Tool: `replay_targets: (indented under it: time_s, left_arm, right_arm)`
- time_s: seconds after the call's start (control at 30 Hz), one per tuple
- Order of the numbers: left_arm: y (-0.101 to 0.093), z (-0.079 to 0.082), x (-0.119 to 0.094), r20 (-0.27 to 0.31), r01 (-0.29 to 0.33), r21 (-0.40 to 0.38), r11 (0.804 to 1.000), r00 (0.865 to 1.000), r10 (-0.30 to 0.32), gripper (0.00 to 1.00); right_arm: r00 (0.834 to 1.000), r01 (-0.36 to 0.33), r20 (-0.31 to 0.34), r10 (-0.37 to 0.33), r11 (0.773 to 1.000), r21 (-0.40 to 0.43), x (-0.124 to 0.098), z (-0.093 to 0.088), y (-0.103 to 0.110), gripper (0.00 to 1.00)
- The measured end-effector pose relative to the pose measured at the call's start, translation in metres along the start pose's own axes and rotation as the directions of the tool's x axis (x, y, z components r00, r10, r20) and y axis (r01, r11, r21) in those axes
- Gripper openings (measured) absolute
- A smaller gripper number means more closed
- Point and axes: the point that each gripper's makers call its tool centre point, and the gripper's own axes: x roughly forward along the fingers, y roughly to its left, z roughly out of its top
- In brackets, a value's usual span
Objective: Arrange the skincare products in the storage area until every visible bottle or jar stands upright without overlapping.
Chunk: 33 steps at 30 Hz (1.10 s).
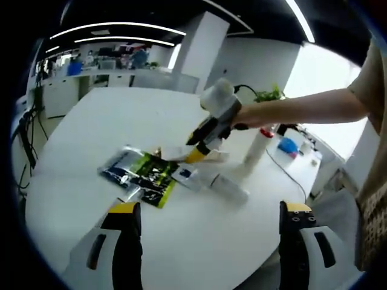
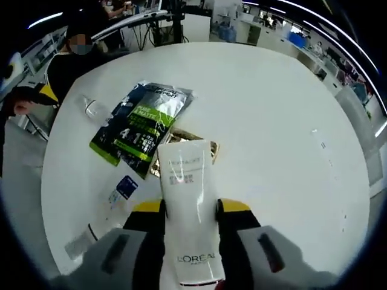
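Right gripper (image 2: 190, 208) clamps a white tube (image 2: 186, 199), held over the table (image 2: 272, 121) above the green sachets (image 2: 142, 127). Left gripper (image 1: 208, 214) wide open, empty, over table edge.

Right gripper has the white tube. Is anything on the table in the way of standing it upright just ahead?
Yes. The right gripper is shut on the white tube, and directly ahead under its far end lie a gold packet and the green sachet. The bare table to the right of them looks free.
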Motion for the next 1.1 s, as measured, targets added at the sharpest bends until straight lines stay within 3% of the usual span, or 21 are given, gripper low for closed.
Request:
replay_targets:
  time_s: [0.27, 0.7, 1.1]
  left_arm:
    - [-0.001, 0.003, 0.002, 0.003, 0.0, 0.005, 1.0, 1.0, 0.0, 0.92]
    - [-0.004, 0.007, -0.004, 0.012, -0.008, 0.013, 1.0, 1.0, 0.007, 0.92]
    - [-0.014, 0.018, -0.009, 0.03, 0.002, 0.043, 0.999, 1.0, -0.003, 0.92]
  right_arm:
    - [1.0, -0.022, -0.015, 0.021, 0.998, -0.052, 0.001, 0.001, 0.001, 0.31]
    - [1.0, 0.014, -0.009, -0.015, 0.999, -0.05, -0.002, 0.001, 0.0, 0.29]
    - [0.991, 0.106, 0.076, -0.106, 0.994, 0.002, -0.047, 0.012, -0.007, 0.28]
